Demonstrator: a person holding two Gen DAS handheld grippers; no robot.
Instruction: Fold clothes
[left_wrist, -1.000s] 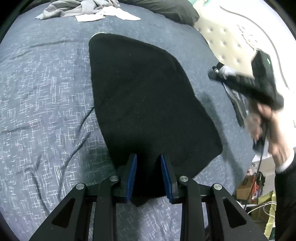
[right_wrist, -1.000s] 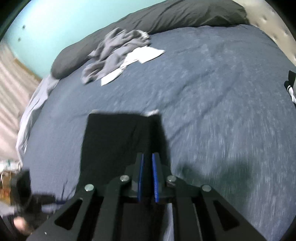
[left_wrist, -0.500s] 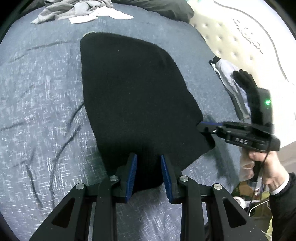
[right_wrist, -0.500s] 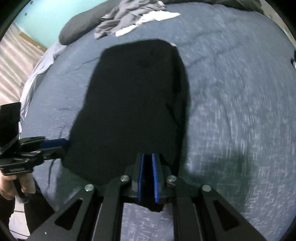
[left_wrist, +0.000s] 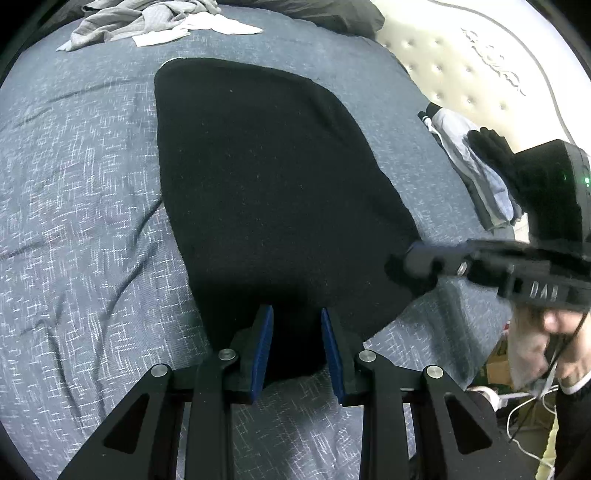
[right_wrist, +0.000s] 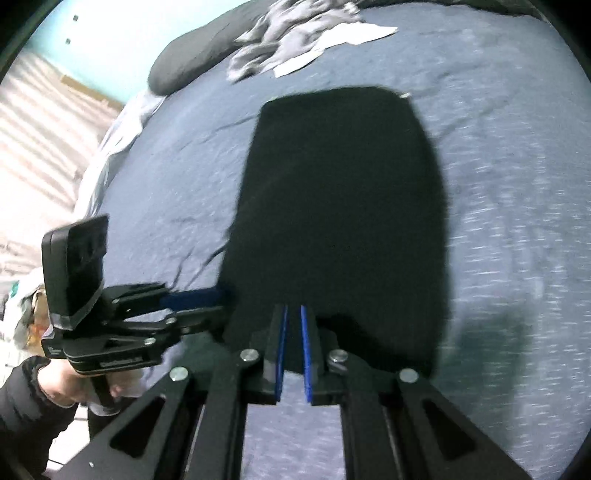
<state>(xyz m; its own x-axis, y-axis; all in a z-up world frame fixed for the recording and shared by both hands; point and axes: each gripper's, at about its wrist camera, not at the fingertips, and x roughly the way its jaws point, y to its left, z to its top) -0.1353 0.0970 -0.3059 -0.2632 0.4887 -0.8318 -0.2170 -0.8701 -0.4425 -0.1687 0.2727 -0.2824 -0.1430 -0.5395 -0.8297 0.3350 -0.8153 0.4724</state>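
Black garment (left_wrist: 273, 192) lies flat on the bed (left_wrist: 81, 221). My left gripper (left_wrist: 296, 345) is wide open astride its near hem; right gripper (right_wrist: 291, 350), nearly closed, pinches the other corner. Should close left & lift both evenly.

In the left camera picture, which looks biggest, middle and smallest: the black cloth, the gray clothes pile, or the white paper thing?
1. Black cloth, by far the largest.
2. Gray clothes pile, though it lies farther away and is partly cut off.
3. White sheet, smallest, beside the pile.
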